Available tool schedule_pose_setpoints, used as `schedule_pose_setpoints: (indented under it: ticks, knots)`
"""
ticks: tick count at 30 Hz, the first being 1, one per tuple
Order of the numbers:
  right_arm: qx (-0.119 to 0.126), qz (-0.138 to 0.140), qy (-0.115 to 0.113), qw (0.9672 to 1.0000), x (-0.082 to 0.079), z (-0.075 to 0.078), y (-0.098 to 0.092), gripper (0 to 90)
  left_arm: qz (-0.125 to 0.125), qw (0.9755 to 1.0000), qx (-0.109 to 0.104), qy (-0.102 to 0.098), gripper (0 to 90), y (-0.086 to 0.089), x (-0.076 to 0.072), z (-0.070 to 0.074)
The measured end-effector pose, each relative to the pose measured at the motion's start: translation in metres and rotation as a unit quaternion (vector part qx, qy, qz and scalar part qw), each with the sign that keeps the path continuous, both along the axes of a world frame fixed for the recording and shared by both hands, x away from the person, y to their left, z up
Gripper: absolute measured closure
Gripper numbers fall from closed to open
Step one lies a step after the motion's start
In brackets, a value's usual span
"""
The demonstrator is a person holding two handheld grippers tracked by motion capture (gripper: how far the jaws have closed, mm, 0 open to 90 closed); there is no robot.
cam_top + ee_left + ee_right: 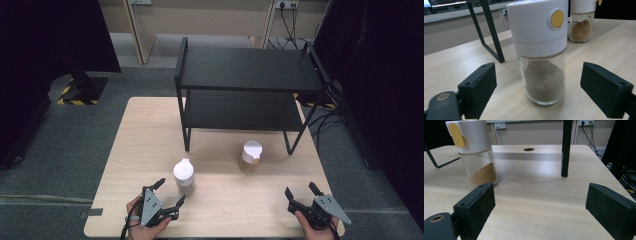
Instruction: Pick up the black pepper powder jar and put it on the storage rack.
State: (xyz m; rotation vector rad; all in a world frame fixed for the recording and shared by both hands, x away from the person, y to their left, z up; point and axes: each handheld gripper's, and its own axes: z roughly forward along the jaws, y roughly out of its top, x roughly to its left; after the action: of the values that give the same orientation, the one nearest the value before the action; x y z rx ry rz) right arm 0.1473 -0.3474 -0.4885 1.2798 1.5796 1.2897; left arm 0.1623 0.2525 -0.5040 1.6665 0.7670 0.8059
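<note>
Grey spice jar [541,52] standing upright on the table [145,145], long axis vertical, glass base down and white cap up; in the high view it is sitting [184,176] near the front edge, left of centre. Left gripper [169,193] is hovering just in front of it with the jaws spread wide, released, gripping nothing: in the left gripper view the two black pads [480,85] are flanking the glass body with a clear gap on each side, neither one touching. The jar is showing a tall white cap with a round yellow button facing the left gripper's camera, and clear glass below, roughly half full of grey-brown powder heaped slightly toward one side. A second jar [250,156] of the same make is standing upright further back and to the right, well apart from the first, holding orange-brown powder; in the right gripper view it is appearing [475,152] with a yellow oval tab on its cap. Right gripper [305,194] is resting low near the table's front right corner, jaws likewise wide apart and empty, bare tabletop between the pads [474,205], well short of that second jar. Behind both jars a black two-tier shelf [247,70] is standing on the far half of the table, one leg [566,147] rising ahead of the right gripper.
</note>
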Motion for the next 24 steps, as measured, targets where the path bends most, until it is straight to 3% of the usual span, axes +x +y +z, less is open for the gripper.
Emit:
schedule_pose_setpoints:
  ticks: [10, 15, 24]
  knots:
    - [-0.002, 0.0, 0.002, 1.0, 0.001, 0.001, 0.001, 9.0, -0.002, 0.9999, -0.012, -0.01, 12.9, -0.002, -0.002, 0.002]
    - [-0.005, 0.0, 0.004, 1.0, 0.001, 0.002, 0.001, 8.9, -0.008, 0.9997, -0.019, -0.012, 12.9, -0.008, 0.003, 0.006]
    - [-0.005, 0.0, 0.005, 1.0, 0.002, 0.002, 0.002, 8.9, 0.004, 0.9996, -0.02, -0.018, 13.6, -0.021, 0.015, 0.015]
